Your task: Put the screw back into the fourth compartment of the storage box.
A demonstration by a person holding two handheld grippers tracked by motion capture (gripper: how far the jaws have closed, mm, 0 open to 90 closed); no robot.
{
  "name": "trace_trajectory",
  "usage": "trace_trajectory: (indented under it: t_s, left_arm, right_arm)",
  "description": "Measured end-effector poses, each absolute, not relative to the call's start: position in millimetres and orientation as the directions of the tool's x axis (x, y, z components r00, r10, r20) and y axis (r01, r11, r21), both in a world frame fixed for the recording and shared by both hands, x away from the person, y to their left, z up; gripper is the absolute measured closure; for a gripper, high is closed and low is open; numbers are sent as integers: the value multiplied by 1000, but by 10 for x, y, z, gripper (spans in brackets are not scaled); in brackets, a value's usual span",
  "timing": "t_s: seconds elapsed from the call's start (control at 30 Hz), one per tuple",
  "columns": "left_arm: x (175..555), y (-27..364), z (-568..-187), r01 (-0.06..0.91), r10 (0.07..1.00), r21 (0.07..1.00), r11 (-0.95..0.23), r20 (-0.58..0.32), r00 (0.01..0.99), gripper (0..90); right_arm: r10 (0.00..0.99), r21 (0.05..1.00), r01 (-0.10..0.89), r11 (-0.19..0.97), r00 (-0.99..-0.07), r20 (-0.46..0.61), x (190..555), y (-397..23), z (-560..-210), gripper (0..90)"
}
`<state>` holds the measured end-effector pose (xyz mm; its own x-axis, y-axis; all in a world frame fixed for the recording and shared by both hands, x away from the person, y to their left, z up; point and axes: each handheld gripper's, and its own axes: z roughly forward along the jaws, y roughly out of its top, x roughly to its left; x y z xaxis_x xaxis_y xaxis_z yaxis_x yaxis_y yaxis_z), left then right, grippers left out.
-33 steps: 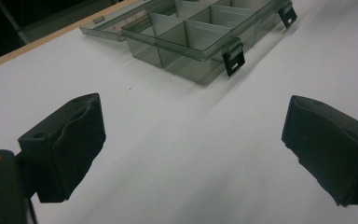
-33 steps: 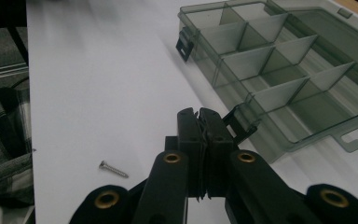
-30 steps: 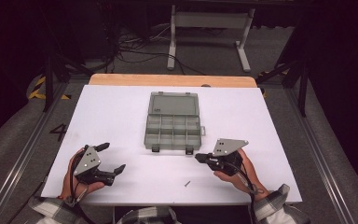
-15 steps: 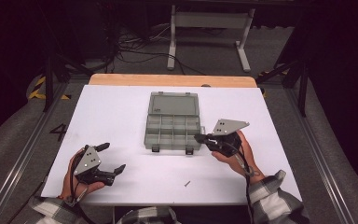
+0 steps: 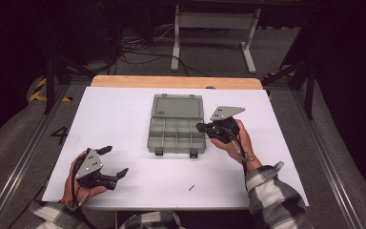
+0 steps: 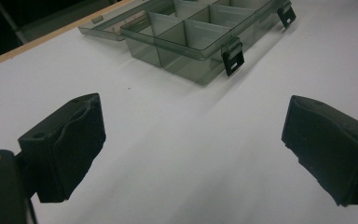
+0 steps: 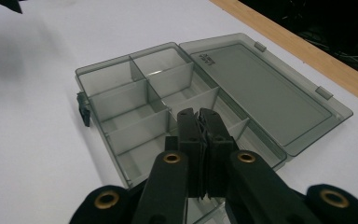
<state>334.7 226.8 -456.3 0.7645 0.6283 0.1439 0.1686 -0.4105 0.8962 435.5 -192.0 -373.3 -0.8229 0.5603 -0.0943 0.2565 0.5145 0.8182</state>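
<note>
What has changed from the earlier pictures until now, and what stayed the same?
The right tongs, with jaws shut, moved away from the person and toward the open grey transparent plastic compartment box; they now hang over its right edge. No thing visible between the jaws; nothing was let go. The left tongs stayed open in place. The box and the small dark screw on the white table did not move.

White table top (image 5: 124, 114), small screw (image 5: 190, 188) near its near edge, wooden strip (image 5: 171, 82) along far edge, cables (image 5: 138, 57) on floor beyond.
</note>
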Motion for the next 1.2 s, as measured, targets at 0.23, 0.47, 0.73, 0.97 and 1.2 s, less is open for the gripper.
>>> trace_trajectory:
  t_s: [0.23,0.47,0.73,0.97,1.2]
  left_arm:
    - [3348,2268,-4563,168,628,897,-409,143,765,66]
    - [3346,2267,-4564,169,627,896,-411,143,766,66]
    - [3344,2271,-4563,168,625,895,-413,144,767,66]
    - [3343,2267,-4563,166,623,895,-413,145,769,67]
    - [3343,2269,-4563,166,622,895,-414,145,769,67]
  right_arm:
    - [591,805,293,515,-802,-86,4515,-1938,-3788,887]
    - [615,795,320,515,-785,-82,4640,-1929,-3846,887]
    - [635,782,345,519,-768,-83,4758,-1884,-3907,887]
    - [651,774,370,514,-756,-72,4830,-1873,-3989,887]
    - [663,768,387,510,-746,-64,4876,-1880,-4044,886]
